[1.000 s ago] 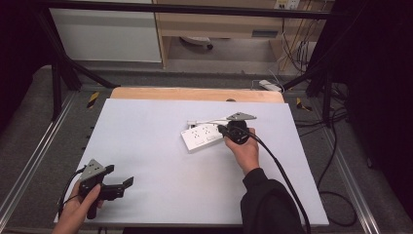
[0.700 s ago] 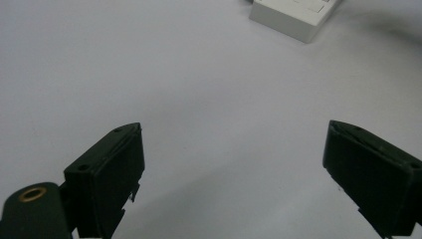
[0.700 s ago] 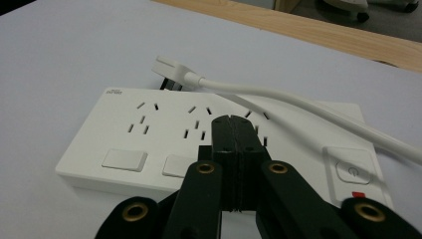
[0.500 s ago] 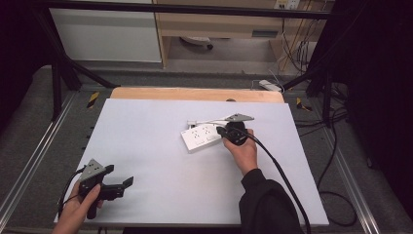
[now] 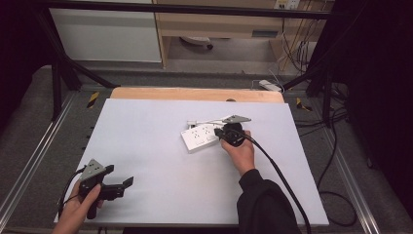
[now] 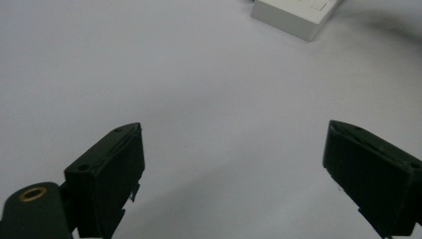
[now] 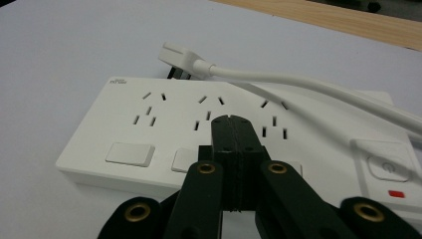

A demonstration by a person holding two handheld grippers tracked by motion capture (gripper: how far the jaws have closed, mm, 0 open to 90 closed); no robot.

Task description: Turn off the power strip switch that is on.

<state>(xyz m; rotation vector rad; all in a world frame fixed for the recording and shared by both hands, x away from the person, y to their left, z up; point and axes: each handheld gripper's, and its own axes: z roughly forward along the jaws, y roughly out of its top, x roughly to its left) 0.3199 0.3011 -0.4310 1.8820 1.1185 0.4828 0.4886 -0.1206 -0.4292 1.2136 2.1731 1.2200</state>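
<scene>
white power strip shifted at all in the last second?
No. The white power strip sits at the same spot relative to the wooden table edge, with the right gripper shut above it.

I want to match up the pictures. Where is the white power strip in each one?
High view: the power strip lies near the table's middle, just left of the right gripper.
Left gripper view: one corner of it shows at the top edge, right of centre.
Right gripper view: it spans the middle, beyond the shut fingers.
Shared landmark: the white table under it.
</scene>
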